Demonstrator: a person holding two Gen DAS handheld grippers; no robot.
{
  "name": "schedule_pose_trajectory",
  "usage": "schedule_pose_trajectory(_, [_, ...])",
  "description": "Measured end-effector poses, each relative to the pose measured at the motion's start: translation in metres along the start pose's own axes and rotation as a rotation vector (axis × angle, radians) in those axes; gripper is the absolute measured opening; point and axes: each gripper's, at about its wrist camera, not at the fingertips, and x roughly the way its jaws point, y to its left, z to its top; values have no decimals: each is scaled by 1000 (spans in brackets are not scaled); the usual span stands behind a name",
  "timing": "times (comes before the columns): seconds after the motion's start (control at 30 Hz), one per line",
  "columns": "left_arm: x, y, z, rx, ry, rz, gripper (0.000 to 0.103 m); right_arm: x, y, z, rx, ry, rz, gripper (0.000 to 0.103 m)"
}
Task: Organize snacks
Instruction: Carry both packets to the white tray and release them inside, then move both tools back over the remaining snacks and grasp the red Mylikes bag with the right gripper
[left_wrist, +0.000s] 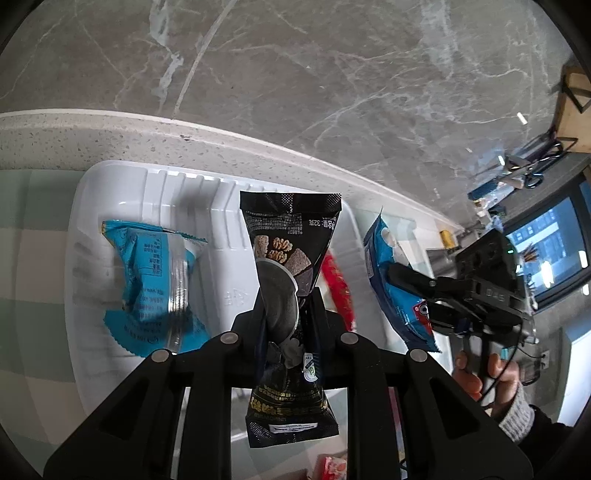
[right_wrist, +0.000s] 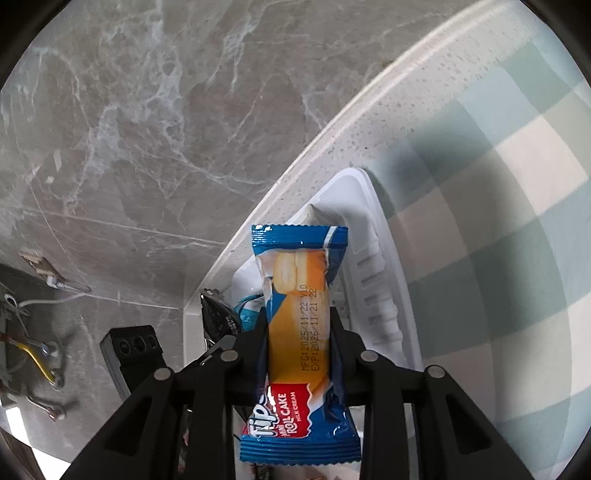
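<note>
While both claws hang over the white tray (left_wrist: 155, 184), each one grips a snack by its middle and tilts downward toward the surface (right_wrist: 498, 177), which wears a pale green and cream checked cloth. The left claw (left_wrist: 286, 314) is clamped on a black packet (left_wrist: 288, 258), pinching its waist so the wrapper stands up lengthwise between the fingers; the printed front shows walnuts, grain squares and a bowl of dark paste, with writing in a script too small to read apart from a small "32" near the top seal. The right claw (right_wrist: 297, 325) is closed on a blue roll cake (right_wrist: 297, 295), held the same way, long axis pointing away from the camera. Its wrapper reads "MINI ROLL CAKE MILK CREAM" on a red panel at the near end, and date stamps run along the orange body: "MFG: 2025/11/22" and "EXP: 2026/11/21". In the left wrist view the right claw (left_wrist: 424, 295) comes in from the right side, carried by a hand (left_wrist: 491, 380) in a ribbed grey cuff, with the roll cake (left_wrist: 395, 291) slanted above the tray's right edge. One blue wrapped snack (left_wrist: 155, 288) lies in the tray's left part, and a red wrapper (left_wrist: 338, 288) shows behind the black packet.
</note>
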Motion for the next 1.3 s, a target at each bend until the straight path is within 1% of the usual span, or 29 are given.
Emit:
schedule_pose_trajectory(0.1, [8,0,3,-1,4,22,18,2,6,1,-35,-7,-26,40])
schedule_pose_trajectory(0.2, [12,0,4,-2,0,24,19,1,12,1,-65,-13,-43,42])
schedule_pose_trajectory(0.33, [15,-3,4,17,-18,50,21,-3,19,-2,-103,-20,-56,44])
schedule_pose_trajectory(0.57, [1,-13,6,28,-63,65,21,-15,36,-18,-150,-38,-50,47])
schedule_pose_trajectory(0.7, [-19,-18,-4,47,-81,67,21,-33,51,-33,-201,-53,-51,49])
schedule_pose_trajectory(0.8, [-38,-22,-16,65,-90,69,21,-48,62,-49,-236,-63,-50,52])
schedule_pose_trajectory(0.97, [-73,-29,-45,93,-100,84,21,-69,76,-78,-301,-64,-61,52])
schedule_pose_trajectory(1.0, [-80,-31,-52,97,-104,89,21,-73,79,-85,-318,-65,-67,53])
schedule_pose_trajectory(1.07, [-95,-34,-65,108,-108,97,21,-81,84,-101,-355,-66,-80,58])
schedule_pose_trajectory(1.2, [-119,-41,-100,144,-108,133,21,-96,91,-138,-430,-58,-108,59])
schedule_pose_trajectory(1.23, [-123,-42,-109,152,-106,140,23,-99,93,-149,-453,-54,-116,59])
schedule_pose_trajectory(1.3, [-131,-46,-131,170,-94,151,33,-103,94,-171,-498,-40,-136,60])
